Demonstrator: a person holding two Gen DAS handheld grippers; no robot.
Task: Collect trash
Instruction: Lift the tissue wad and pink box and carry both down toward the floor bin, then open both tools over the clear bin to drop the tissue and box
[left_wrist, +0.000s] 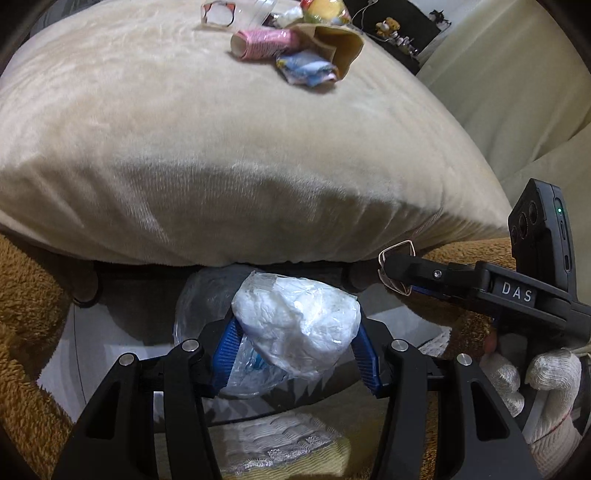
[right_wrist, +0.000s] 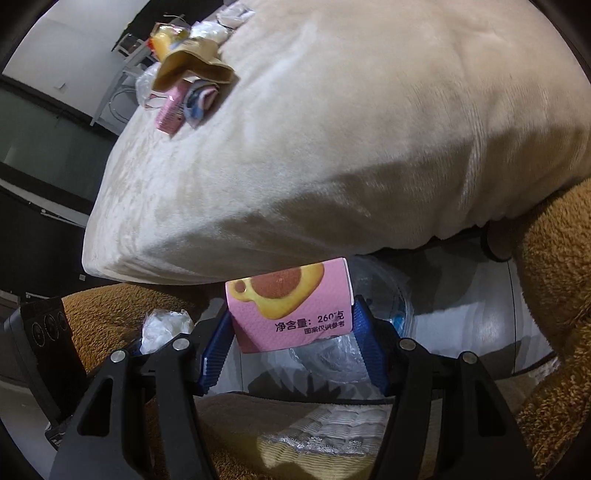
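At lower centre, the left gripper (left_wrist: 295, 350) pinched a white crumpled bag (left_wrist: 299, 325); the right gripper (right_wrist: 291, 347) clamped a pink carton (right_wrist: 288, 306). More trash (left_wrist: 291, 48) lay on the cushion (left_wrist: 184, 147) at the top.

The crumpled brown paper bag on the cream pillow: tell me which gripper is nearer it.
Neither is clearly nearer. The left gripper, shut on a white plastic wad, and the right gripper, shut on a pink carton, both hang below the cream pillow, far from the brown paper bag.
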